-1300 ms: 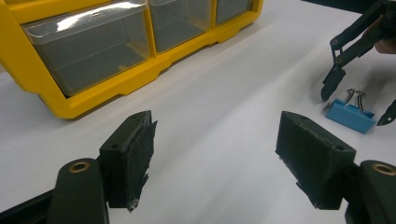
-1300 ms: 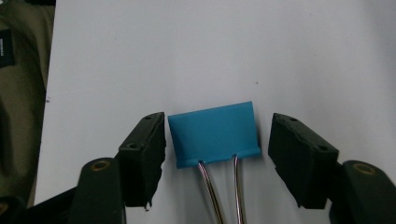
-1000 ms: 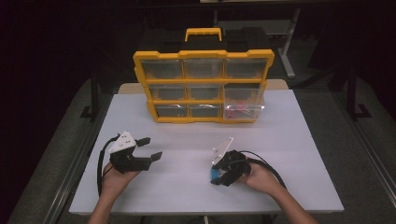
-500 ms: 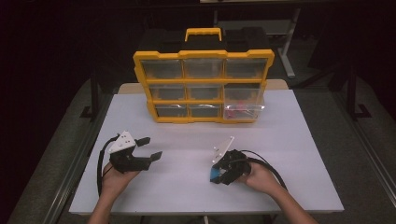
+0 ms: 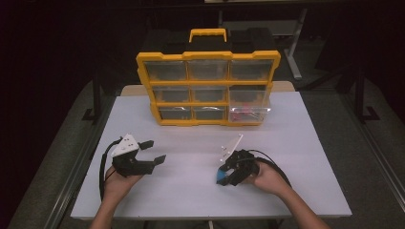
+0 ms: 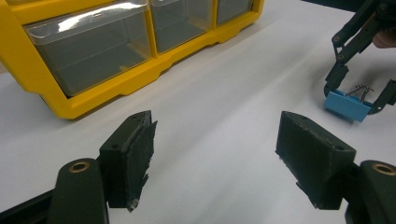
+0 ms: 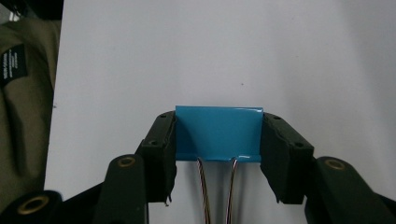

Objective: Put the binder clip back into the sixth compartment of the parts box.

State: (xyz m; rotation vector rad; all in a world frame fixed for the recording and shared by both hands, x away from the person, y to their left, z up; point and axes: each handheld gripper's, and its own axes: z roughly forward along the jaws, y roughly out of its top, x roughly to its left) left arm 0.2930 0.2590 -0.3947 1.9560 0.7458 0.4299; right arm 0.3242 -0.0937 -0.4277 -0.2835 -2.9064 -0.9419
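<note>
Our right gripper (image 7: 217, 154) pinches the blue binder clip (image 7: 218, 133) by its two ends, low on the white surface (image 5: 191, 191). Our left gripper (image 6: 215, 154) hangs spread wide, holding nothing, near the yellow drawer organizer (image 5: 208, 88).

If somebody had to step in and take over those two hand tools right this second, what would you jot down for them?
Right gripper: shut on the blue metal binder clip, jaws on its two ends, wire handles toward the hand, low over the white table.
Left gripper: open, holding nothing, above bare table.
Yellow plastic drawer organiser: upright at the far edge; its bottom-right clear drawer sits pulled out, with red bits inside.
Done: clip gripped.
Left: probably carrying the clip to a drawer, likely the open one; which is meant I cannot tell.
</note>
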